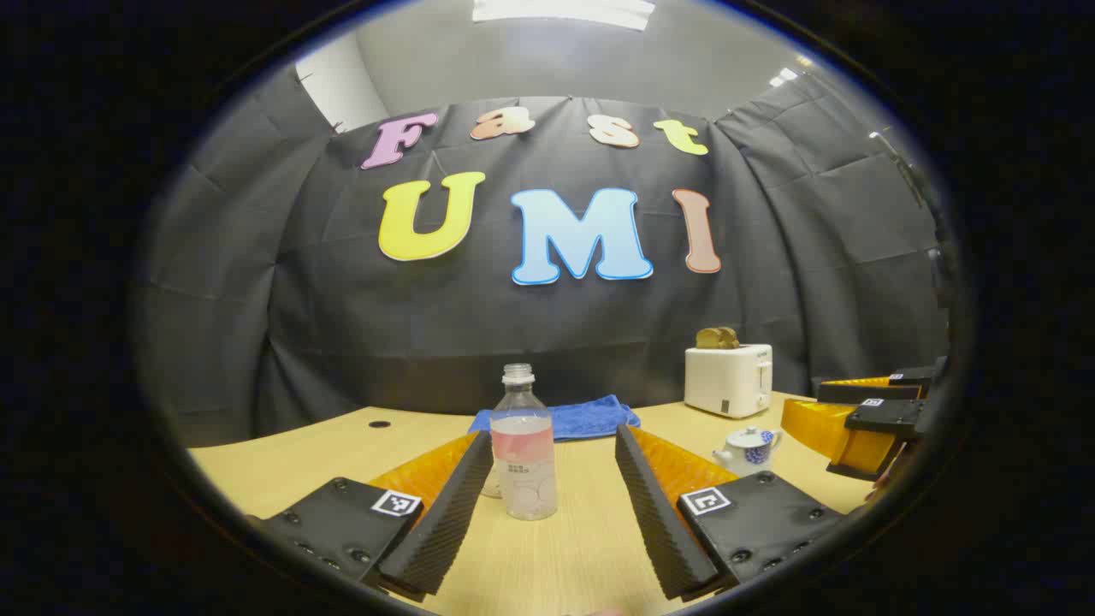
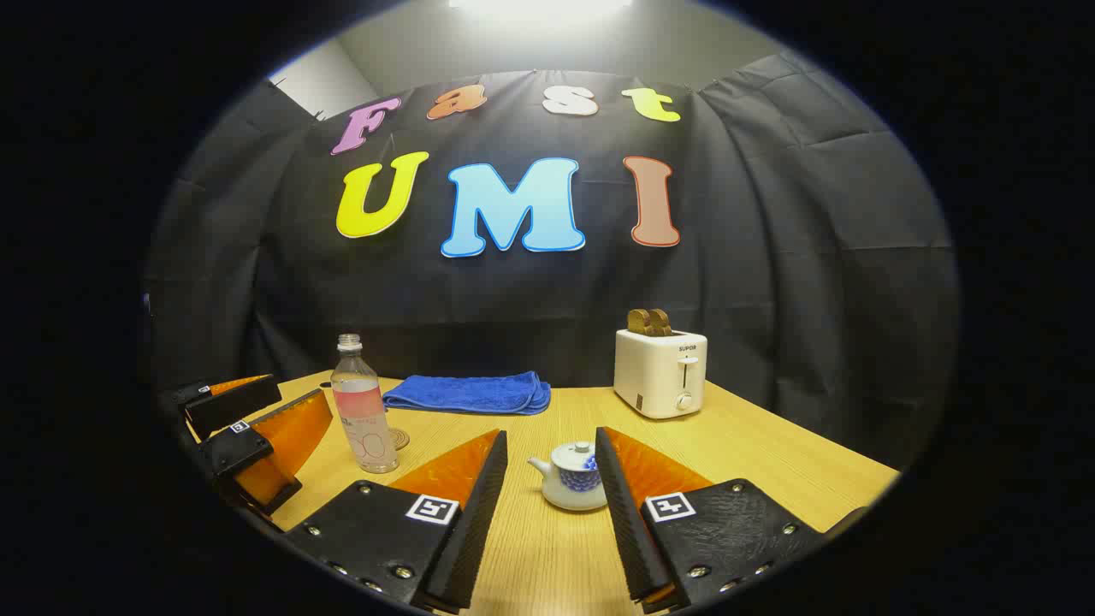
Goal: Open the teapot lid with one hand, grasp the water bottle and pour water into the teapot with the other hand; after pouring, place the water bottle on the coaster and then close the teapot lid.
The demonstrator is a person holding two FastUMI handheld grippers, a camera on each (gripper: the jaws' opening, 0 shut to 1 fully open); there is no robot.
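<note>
Both tongs hover spread wide over the worktop point(image 2: 770, 453), grasping nothing. The left tongs point(image 1: 552, 505) frame the upright, uncapped bottle point(image 1: 522, 453), which stands just beyond their tips. The right tongs point(image 2: 547, 505) frame the teapot point(image 2: 575, 479), lid on, spout pointing left. A small disc just behind the bottle, perhaps the coaster point(image 2: 399, 439), is half hidden. Farther back lie a cloth point(image 2: 470, 393) and, to the right, a toaster point(image 2: 660, 370).
</note>
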